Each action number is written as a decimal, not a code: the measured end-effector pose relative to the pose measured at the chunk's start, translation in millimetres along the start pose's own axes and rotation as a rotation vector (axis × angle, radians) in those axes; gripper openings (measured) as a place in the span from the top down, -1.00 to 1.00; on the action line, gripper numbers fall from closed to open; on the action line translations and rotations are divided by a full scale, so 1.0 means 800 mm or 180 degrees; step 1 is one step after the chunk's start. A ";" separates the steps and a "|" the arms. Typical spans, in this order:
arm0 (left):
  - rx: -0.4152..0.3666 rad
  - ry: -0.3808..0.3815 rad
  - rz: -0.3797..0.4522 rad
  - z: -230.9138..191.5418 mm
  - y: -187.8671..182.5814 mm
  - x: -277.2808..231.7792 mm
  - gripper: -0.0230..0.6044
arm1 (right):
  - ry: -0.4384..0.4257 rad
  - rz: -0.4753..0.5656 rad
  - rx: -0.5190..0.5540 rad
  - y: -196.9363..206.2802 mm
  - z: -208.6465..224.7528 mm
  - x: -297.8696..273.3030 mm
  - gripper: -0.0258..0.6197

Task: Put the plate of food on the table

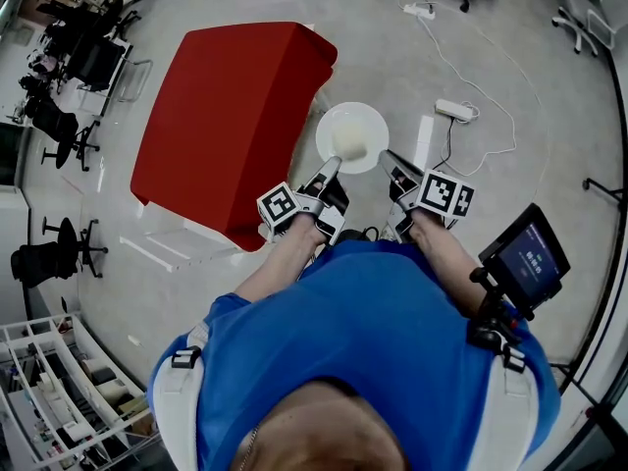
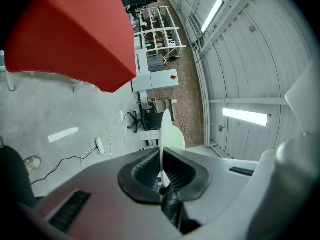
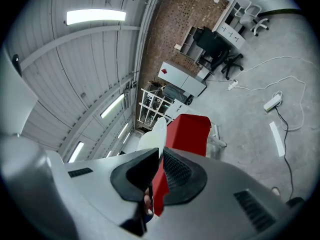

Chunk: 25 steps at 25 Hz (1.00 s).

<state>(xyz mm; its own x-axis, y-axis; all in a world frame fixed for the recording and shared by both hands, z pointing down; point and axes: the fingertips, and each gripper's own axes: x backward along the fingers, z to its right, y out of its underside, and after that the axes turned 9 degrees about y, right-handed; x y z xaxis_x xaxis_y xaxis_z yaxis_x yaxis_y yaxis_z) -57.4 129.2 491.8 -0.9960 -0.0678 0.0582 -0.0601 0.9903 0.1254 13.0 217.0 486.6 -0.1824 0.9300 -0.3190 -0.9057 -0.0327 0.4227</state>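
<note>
Table: the red-covered table (image 1: 226, 116) fills the upper left of the head view, with its long axis running away from the person and its near corner down by the left arm.
Floor: there's bare grey floor (image 1: 491, 77) under the load, so the plate isn't over the cloth yet.
Plate: the white plate (image 1: 351, 135) hangs level out in front of the person, just beside the table's right edge but off it.
Direction to go: from the plate, the table lies to the left and a little ahead, so I'd call the coming move a sideways carry over that right edge, then a set-down.
Left gripper: the left gripper (image 1: 332, 168) is clamped on the plate's near-left rim, and its own view shows the rim edge-on between the closed pads.
Right gripper: the right gripper (image 1: 389, 160) is pinching the near-right rim, with the rim running in between its pads.
Nearer hand: the left one sits on the table side, so I'd expect it to cross the edge first and the right one to trail.
Food: a pale mound of food (image 1: 350, 147) sits towards the near side of the plate, close to both grips, so keeping the plate level matters.
</note>
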 end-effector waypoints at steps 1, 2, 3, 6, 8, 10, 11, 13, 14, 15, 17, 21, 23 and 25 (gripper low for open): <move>0.0019 0.0003 0.0018 -0.002 0.002 -0.015 0.87 | -0.0001 -0.0017 -0.0006 -0.013 0.008 -0.002 0.83; 0.0037 -0.0002 0.0032 -0.004 0.003 -0.028 0.87 | -0.0003 -0.0033 -0.0019 -0.023 0.016 -0.004 0.83; 0.0041 -0.0020 0.0039 -0.005 0.004 -0.035 0.88 | -0.0006 -0.0049 -0.0036 -0.029 0.020 -0.005 0.83; 0.0010 -0.0070 0.0039 -0.004 0.001 -0.031 0.88 | -0.0023 -0.0090 -0.0063 -0.025 0.018 -0.007 0.83; 0.0004 -0.0087 0.0043 -0.002 0.000 -0.026 0.88 | -0.0026 -0.0110 -0.0066 -0.021 0.015 -0.007 0.83; 0.0006 -0.0107 0.0042 -0.001 0.000 -0.022 0.88 | -0.0023 -0.0122 -0.0077 -0.019 0.013 -0.007 0.83; 0.0006 -0.0115 0.0037 -0.002 -0.001 -0.024 0.87 | -0.0022 -0.0124 -0.0081 -0.019 0.014 -0.008 0.83; 0.0010 -0.0126 0.0024 -0.010 -0.008 -0.035 0.87 | -0.0014 -0.0122 -0.0090 -0.028 0.021 -0.018 0.83; 0.0018 -0.0127 0.0019 -0.015 -0.014 -0.044 0.87 | -0.0007 -0.0120 -0.0094 -0.035 0.025 -0.026 0.83; 0.0030 -0.0125 0.0016 -0.018 -0.018 -0.052 0.87 | 0.0003 -0.0117 -0.0099 -0.041 0.029 -0.033 0.83; 0.0046 -0.0112 0.0003 -0.021 -0.024 -0.061 0.88 | 0.0025 -0.0104 -0.0104 -0.048 0.031 -0.039 0.83; 0.0077 -0.0060 -0.0034 -0.018 -0.021 -0.067 0.87 | 0.0074 -0.0057 -0.0086 -0.054 0.031 -0.033 0.83; 0.0103 -0.0049 -0.0048 -0.019 -0.024 -0.075 0.87 | 0.0099 -0.0034 -0.0082 -0.061 0.032 -0.037 0.83; 0.0123 -0.0059 -0.0059 -0.025 -0.053 -0.096 0.88 | 0.0128 -0.0024 -0.0096 -0.081 0.032 -0.066 0.83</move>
<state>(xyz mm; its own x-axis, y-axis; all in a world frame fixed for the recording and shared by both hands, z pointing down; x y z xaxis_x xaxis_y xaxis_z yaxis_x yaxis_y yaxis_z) 22.9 89.8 501.8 -0.9957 -0.0842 0.0376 -0.0806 0.9928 0.0881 90.8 179.0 497.9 -0.1901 0.9149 -0.3561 -0.9181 -0.0372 0.3946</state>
